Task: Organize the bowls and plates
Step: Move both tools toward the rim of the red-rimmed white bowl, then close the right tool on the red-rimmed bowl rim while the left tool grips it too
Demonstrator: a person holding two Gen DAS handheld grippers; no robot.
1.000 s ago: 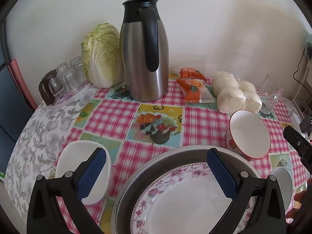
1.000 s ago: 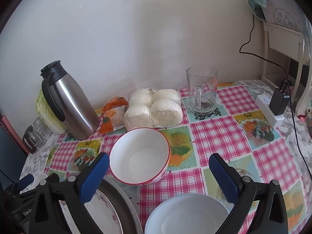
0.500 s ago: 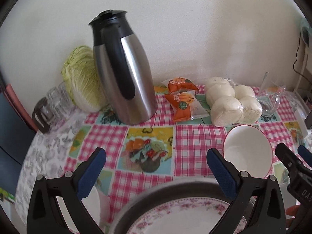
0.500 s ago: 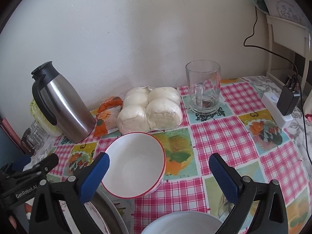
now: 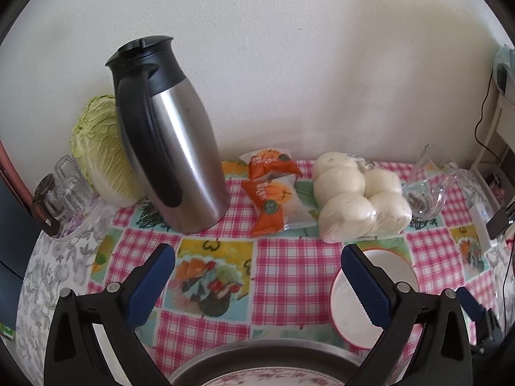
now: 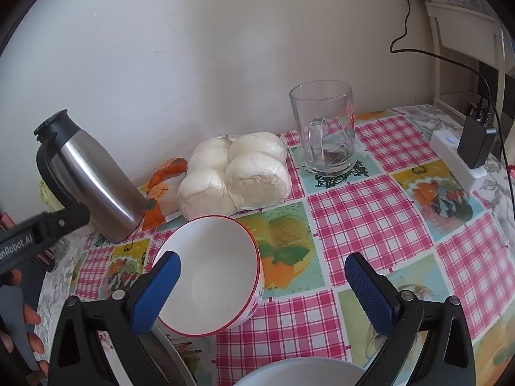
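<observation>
A white bowl with a red rim (image 6: 215, 276) sits on the checked tablecloth, just ahead of my right gripper's left finger; it shows too as the red-rimmed bowl (image 5: 357, 305) behind my left gripper's right finger. My right gripper (image 6: 262, 291) is open and holds nothing. My left gripper (image 5: 257, 281) is open too, hovering above the cloth. A grey metal tray (image 5: 257, 358) with a floral plate (image 5: 267, 379) on it peeks in at the bottom edge. The rim of another white bowl (image 6: 302, 371) lies below my right gripper.
A steel thermos jug (image 5: 170, 148) stands at the back left, with a cabbage (image 5: 96, 148) and small glasses (image 5: 64, 186) beside it. Snack packets (image 5: 273, 193), bagged white buns (image 6: 238, 177), a glass mug (image 6: 325, 128) and a power strip (image 6: 457, 157) line the back.
Both grippers have risen and tilted up toward the wall. The tray and plate slid down out of the left view, and the left white bowl dropped from sight.
</observation>
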